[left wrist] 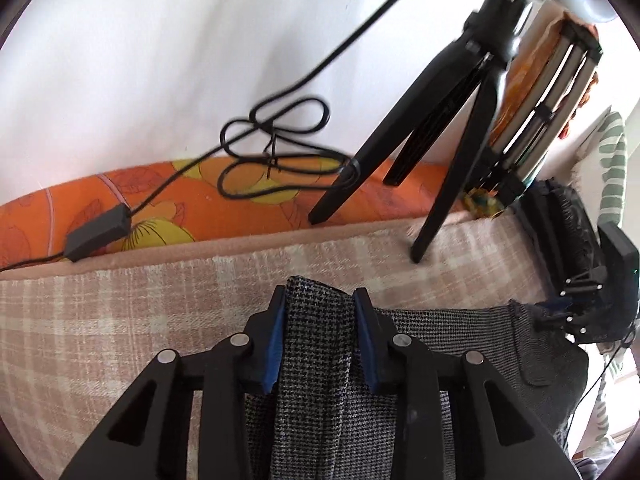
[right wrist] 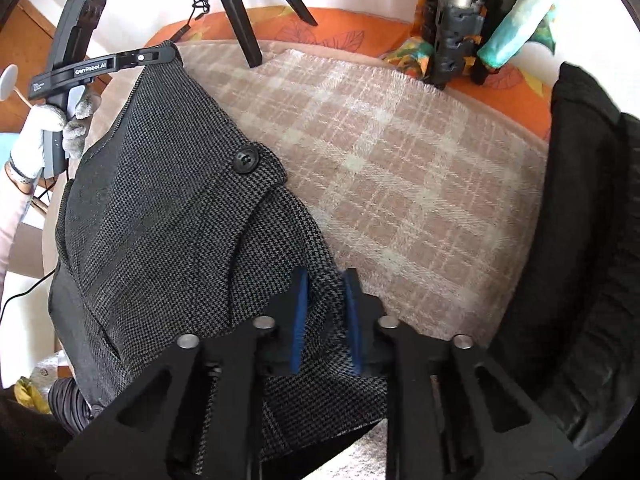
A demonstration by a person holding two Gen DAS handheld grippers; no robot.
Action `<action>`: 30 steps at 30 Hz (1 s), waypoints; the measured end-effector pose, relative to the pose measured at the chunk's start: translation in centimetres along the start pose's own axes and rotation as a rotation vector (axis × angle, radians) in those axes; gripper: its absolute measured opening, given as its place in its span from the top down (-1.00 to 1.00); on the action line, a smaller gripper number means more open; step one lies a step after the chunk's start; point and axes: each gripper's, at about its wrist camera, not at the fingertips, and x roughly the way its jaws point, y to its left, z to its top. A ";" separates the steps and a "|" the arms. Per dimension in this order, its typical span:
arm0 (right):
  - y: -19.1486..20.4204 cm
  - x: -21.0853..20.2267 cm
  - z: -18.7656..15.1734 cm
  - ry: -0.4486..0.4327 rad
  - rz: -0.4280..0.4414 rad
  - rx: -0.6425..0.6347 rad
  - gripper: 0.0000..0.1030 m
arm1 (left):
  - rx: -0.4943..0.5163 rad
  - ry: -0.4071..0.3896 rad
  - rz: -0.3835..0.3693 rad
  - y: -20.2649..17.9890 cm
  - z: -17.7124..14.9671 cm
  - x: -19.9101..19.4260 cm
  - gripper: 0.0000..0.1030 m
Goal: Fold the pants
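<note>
Grey houndstooth pants [right wrist: 160, 232] lie over a pink plaid blanket [right wrist: 392, 152]. A black button [right wrist: 245, 160] sits on the waistband tab. My right gripper [right wrist: 325, 280] is shut on a fold of the pants near the waistband. My left gripper [left wrist: 320, 300] is shut on another bunched edge of the pants [left wrist: 316, 360]. The left gripper also shows in the right wrist view [right wrist: 160, 54], pinching the far corner of the pants. The right gripper shows in the left wrist view [left wrist: 576, 312] at the far right, on the pants' other end.
A black tripod [left wrist: 440, 128] stands on the blanket's far edge, with a looped black cable [left wrist: 280, 148] and adapter [left wrist: 98, 232] on an orange floral sheet [left wrist: 224, 208]. A black cushion [right wrist: 592, 240] lies at the right. A folded stand [right wrist: 456, 20] is at the back.
</note>
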 end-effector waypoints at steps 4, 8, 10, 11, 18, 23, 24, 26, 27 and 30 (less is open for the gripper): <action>1.2 -2.2 -0.3 -0.065 -0.038 -0.015 0.78 | 0.014 -0.030 0.002 -0.6 0.0 -1.7 0.45; 3.4 -5.7 -0.8 -0.145 -0.090 -0.052 0.79 | 0.010 -0.072 -0.002 -0.9 -0.3 -4.2 0.46; 4.6 -7.3 -1.3 -0.178 -0.105 -0.069 0.80 | 0.003 -0.096 -0.004 -1.1 -0.8 -5.8 0.47; 5.6 -8.0 -1.4 -0.192 -0.115 -0.080 0.80 | 0.001 -0.104 -0.002 -1.3 -0.9 -6.3 0.48; 11.5 -12.1 -3.7 -0.268 -0.159 -0.161 0.80 | -0.014 -0.184 -0.016 -2.8 -3.7 -12.1 0.51; 15.2 -14.2 -6.4 -0.300 -0.170 -0.205 0.80 | -0.013 -0.224 0.000 -4.2 -7.0 -16.1 0.52; 15.8 -14.5 -7.1 -0.302 -0.171 -0.217 0.80 | -0.009 -0.235 0.004 -4.5 -7.8 -16.8 0.52; 17.2 -15.0 -8.5 -0.308 -0.177 -0.237 0.80 | -0.005 -0.253 0.012 -5.2 -9.6 -18.3 0.52; 17.9 -15.2 -9.2 -0.309 -0.176 -0.245 0.80 | -0.003 -0.260 0.020 -5.5 -10.7 -19.1 0.52; 19.7 -15.3 -11.4 -0.306 -0.180 -0.271 0.81 | -0.013 -0.280 0.028 -5.9 -13.4 -20.8 0.52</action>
